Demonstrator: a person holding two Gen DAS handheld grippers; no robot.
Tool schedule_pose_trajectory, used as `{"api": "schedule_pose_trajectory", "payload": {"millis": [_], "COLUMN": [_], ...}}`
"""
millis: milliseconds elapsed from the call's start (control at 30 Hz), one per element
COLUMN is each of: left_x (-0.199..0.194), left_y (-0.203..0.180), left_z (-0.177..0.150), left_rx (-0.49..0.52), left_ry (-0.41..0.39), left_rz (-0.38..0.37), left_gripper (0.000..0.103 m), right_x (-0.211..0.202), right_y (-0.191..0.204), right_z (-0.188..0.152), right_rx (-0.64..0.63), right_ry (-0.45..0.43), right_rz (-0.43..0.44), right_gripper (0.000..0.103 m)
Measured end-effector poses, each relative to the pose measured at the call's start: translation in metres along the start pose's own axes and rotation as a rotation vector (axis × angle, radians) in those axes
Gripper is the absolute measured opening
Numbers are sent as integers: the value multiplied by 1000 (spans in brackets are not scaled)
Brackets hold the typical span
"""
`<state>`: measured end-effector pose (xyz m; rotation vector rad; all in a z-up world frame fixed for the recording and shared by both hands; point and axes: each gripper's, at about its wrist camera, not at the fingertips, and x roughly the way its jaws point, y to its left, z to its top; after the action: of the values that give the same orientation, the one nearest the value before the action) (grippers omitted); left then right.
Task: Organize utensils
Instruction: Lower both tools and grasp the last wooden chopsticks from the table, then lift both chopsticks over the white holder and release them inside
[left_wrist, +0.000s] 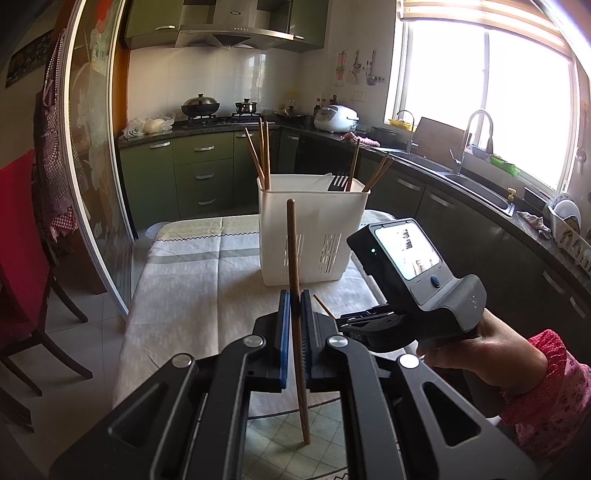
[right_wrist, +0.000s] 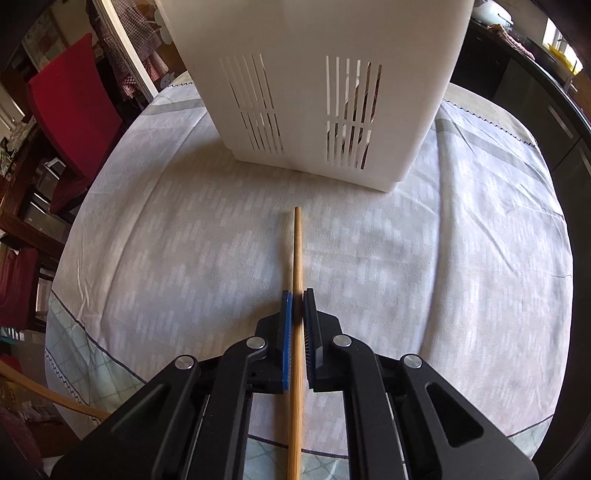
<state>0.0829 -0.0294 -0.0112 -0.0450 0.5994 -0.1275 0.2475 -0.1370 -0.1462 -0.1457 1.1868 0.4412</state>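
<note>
Wooden chopstick (right_wrist: 296, 280) between downward-tilted fingers (right_wrist: 285, 332)

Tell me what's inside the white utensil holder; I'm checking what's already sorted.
Sticking out of the white utensil holder: brown chopsticks at left, a black fork and more chopsticks at right. Its walls hide their lower ends.

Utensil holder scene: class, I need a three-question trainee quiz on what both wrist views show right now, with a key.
1. True or false: the white utensil holder lies tipped on its side.
2. What is the left gripper shut on? A) fork B) dark chopstick C) nothing
3. Fill in: the right gripper is shut on a light ___ over the tablecloth.

Key
1. False; it stands upright.
2. B, the dark chopstick.
3. Chopstick.
</note>
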Motion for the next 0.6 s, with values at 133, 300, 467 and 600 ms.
{"api": "schedule_pose_trajectory", "payload": {"millis": [133, 300, 467, 600], "left_x": [0, -3, -4, -5], "left_y": [0, 0, 1, 0], "left_z": [0, 1, 3, 4], "left_rx": [-1, -3, -1, 4], "left_ry": [2, -8, -14, -15], "left_rz": [-4, -7, 2, 7], "left_gripper": [5, 5, 5, 5], "right_x": [-39, -94, -141, -164], "right_y": [-3, -6, -17, -26], "right_z": [-3, -16, -41, -55], "right_rx": [3, 7, 19, 29], "right_ry": [-89, -220, -329, -386], "right_rz": [35, 74, 108, 127], "right_gripper": [7, 7, 7, 7]}}
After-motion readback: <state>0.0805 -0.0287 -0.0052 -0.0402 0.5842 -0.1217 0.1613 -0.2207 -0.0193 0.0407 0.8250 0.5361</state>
